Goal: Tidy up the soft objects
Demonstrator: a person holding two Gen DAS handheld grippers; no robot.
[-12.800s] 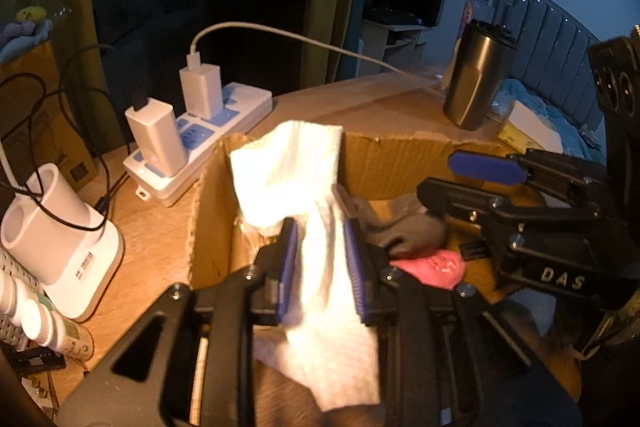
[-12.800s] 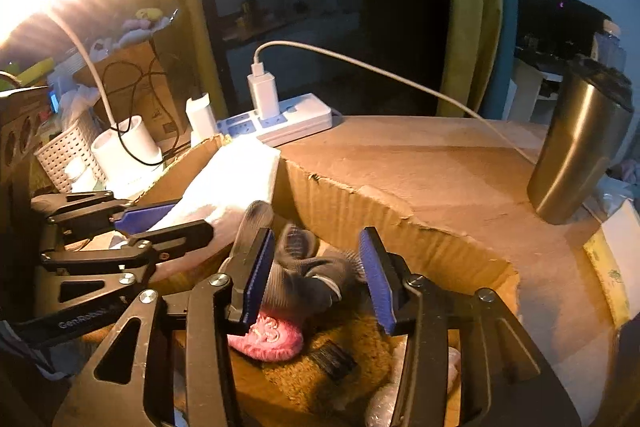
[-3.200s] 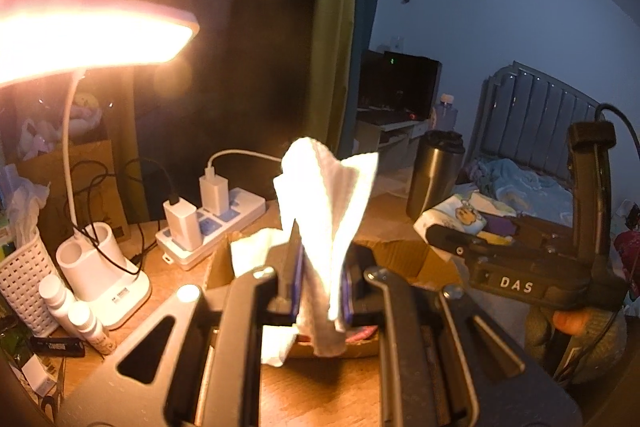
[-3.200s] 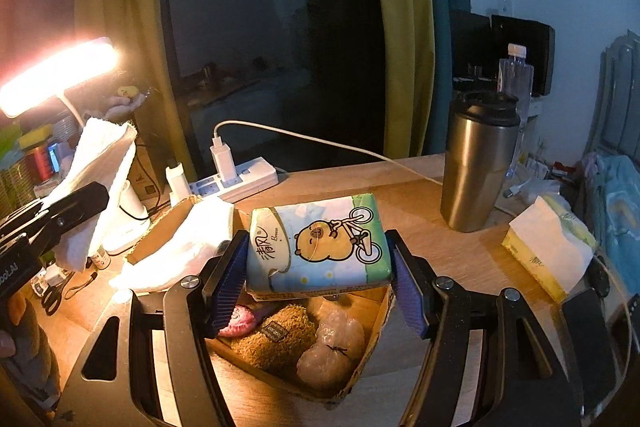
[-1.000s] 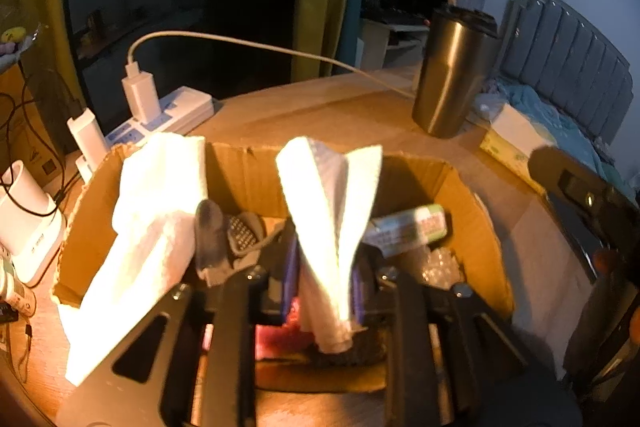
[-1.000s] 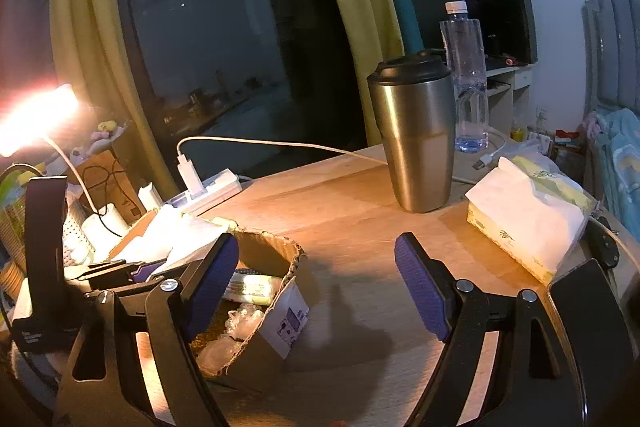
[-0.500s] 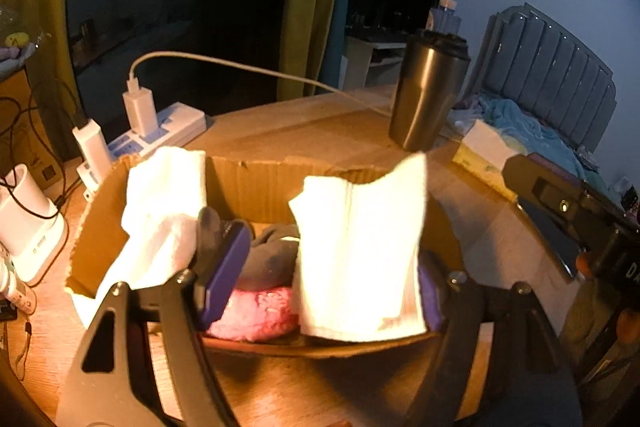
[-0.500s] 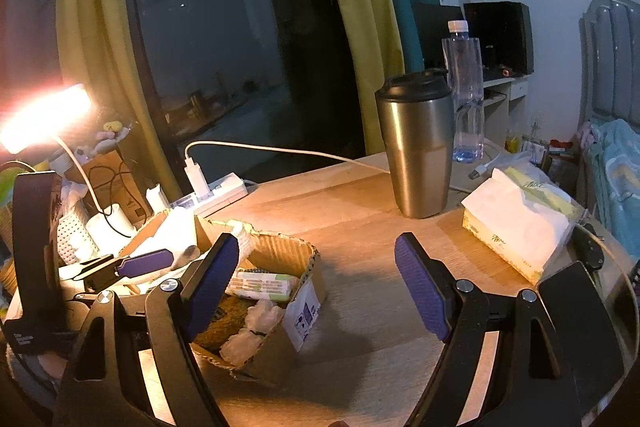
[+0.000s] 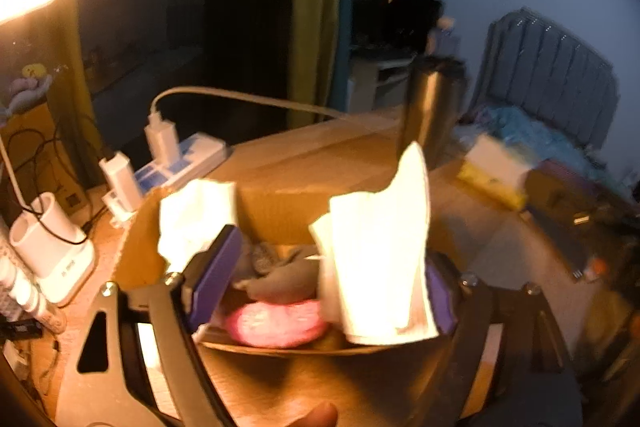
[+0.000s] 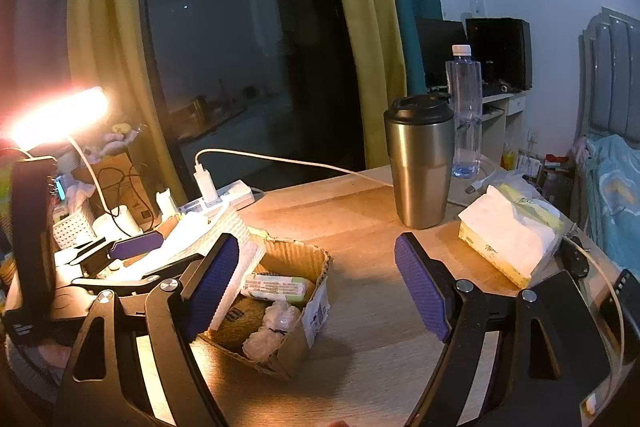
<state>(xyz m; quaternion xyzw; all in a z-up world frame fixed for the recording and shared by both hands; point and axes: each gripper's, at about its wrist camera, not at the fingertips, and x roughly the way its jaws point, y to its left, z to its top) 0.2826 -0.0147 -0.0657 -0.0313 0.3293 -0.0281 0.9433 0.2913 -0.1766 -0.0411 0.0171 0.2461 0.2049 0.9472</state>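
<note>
A cardboard box (image 9: 296,211) (image 10: 316,291) sits on the wooden desk. It holds a pink soft item (image 9: 276,323), a grey sock (image 9: 276,279), a tissue pack (image 10: 276,287), a brown fuzzy item (image 10: 240,319) and a clear wad (image 10: 272,327). One white cloth (image 9: 192,219) drapes over the box's left wall. Another white cloth (image 9: 380,255) stands loose against the near right side. My left gripper (image 9: 324,275) is open just above the box's near edge and holds nothing. My right gripper (image 10: 316,283) is open and empty, above the desk right of the box.
A steel tumbler (image 10: 420,163) and a water bottle (image 10: 464,107) stand at the back. A tissue pack (image 10: 516,235) lies at the right. A power strip with chargers (image 9: 176,163), a lit desk lamp (image 10: 60,115) and a white holder (image 9: 48,247) stand at the left.
My left gripper carried the white cloth down into the box and opened, leaving the cloth standing there. It has since drawn back a little. My right gripper stayed open and pulled back slightly.
</note>
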